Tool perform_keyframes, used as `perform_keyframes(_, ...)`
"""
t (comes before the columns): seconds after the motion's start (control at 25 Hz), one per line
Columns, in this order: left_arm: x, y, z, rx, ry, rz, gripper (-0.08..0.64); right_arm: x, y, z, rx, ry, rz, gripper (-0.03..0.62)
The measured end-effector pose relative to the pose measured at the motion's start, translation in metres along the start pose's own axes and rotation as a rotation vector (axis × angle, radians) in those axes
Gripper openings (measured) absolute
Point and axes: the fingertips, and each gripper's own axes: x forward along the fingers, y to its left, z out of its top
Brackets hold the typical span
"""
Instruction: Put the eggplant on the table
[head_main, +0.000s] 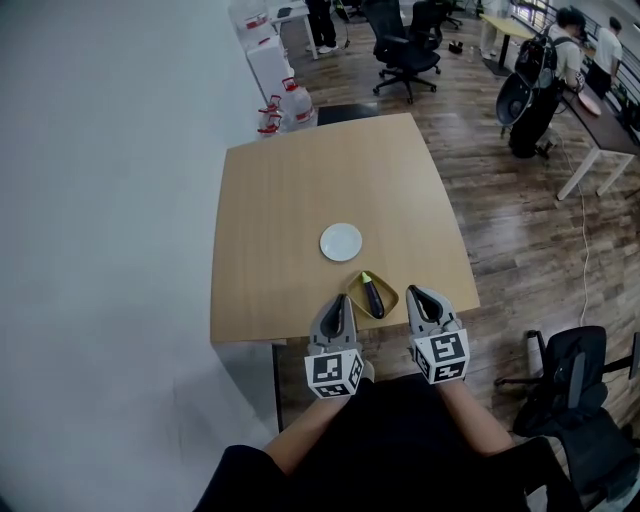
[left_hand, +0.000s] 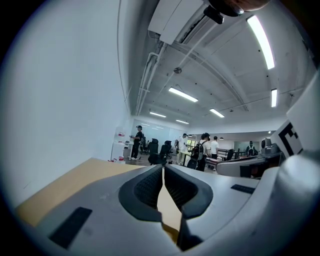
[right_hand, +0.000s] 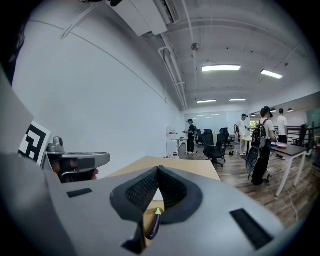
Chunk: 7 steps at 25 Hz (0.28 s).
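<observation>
A dark purple eggplant (head_main: 373, 296) with a pale green stem lies in a small yellow-tan dish (head_main: 388, 298) near the front edge of the light wooden table (head_main: 300, 190). My left gripper (head_main: 340, 302) hovers just left of the dish and my right gripper (head_main: 415, 293) just right of it, both at the table's near edge. Each one is shut with nothing between its pads. In the right gripper view the eggplant (right_hand: 153, 225) shows below the closed right gripper (right_hand: 159, 170). The left gripper (left_hand: 163, 168) points level across the tabletop.
A white plate (head_main: 341, 242) sits on the table beyond the dish. Water jugs (head_main: 285, 105) stand by the table's far corner. A white wall runs along the left. Office chairs (head_main: 405, 50), another desk (head_main: 600, 125) and people are at the back right; a black chair (head_main: 580, 390) is near right.
</observation>
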Motion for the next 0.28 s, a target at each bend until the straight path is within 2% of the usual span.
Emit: perform_keyframes(0.28, -0.008, -0.001, 0.001, -0.018, 0.026, 0.011, 0.023, -0.004, 0.012, 0.003, -0.008, 0.015, 0.019, 0.060)
